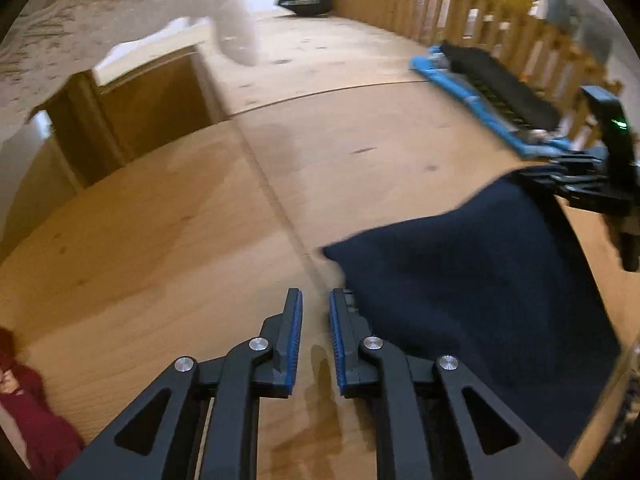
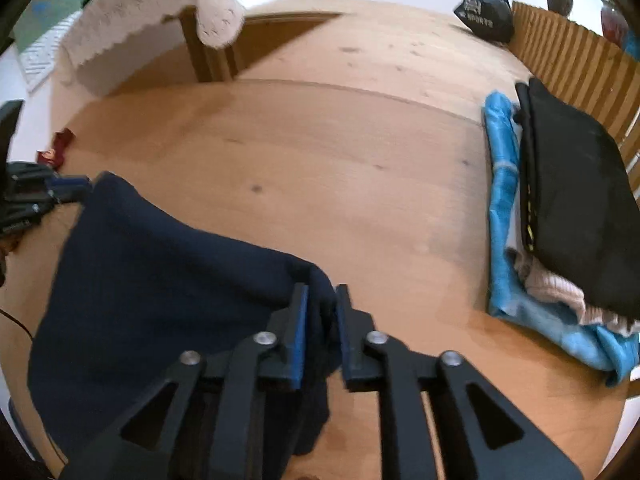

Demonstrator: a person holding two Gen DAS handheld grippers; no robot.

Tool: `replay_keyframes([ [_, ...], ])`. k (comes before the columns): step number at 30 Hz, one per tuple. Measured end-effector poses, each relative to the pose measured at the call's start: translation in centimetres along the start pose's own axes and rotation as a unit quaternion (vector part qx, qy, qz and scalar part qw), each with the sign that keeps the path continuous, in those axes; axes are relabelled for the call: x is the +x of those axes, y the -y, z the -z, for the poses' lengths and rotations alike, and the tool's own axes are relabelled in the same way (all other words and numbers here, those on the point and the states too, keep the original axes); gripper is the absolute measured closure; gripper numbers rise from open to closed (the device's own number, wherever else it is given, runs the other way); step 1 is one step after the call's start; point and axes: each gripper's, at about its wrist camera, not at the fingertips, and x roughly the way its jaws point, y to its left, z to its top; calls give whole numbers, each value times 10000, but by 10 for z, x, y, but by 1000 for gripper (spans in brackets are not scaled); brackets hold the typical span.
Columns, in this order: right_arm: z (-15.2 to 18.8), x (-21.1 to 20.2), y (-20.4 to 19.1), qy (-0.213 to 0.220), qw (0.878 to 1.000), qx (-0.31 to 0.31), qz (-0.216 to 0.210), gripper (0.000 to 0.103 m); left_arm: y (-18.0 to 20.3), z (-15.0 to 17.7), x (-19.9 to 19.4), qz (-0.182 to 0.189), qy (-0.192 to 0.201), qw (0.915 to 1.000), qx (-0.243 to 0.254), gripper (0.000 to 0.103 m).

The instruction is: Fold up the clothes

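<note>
Navy garment pinched at one corner by right gripper, left gripper narrowly parted with nothing seen between pads, "SPORTS" read on black bag

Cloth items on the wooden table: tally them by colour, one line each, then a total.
Navy, garment held by both grippers: 1
Black, folded piece topping the stack: 1
Light blue, cloth under the stack: 1
Pale pink, knit in the stack: 1
Dark red, cloth at the table edge: 1
Total: 5

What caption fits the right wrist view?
Right gripper pinches a corner of the navy garment above the wooden table; folded clothes stack at right.
</note>
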Motion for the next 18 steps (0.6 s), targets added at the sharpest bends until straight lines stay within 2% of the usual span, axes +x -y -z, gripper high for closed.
replay_keyframes([
  [2,5,-17,2,223,9996,88,-126,62,3,1,-7,8,108,9999,26,71],
  [5,18,-45,1,545,9979,204,-273,50,27,6,-11,225,100,9990,386,64],
  [7,27,-48,-3,483,9969,236,-581,50,43,10,-6,434,-44,9973,584,64],
  [9,35,-37,-13,217,9959,187,-861,50,53,14,4,541,-193,9963,645,64],
  [11,42,-18,-22,-125,9968,4,-794,50,56,19,20,415,-422,9959,691,64],
  [13,46,-4,-26,-330,9979,-94,-552,50,53,22,28,337,-549,9956,677,62],
  [16,42,-13,-16,-233,9977,55,-631,50,39,19,16,321,-528,9973,409,60],
  [18,37,-24,-3,-126,9972,271,-691,49,23,16,7,280,-494,9982,179,48],
])
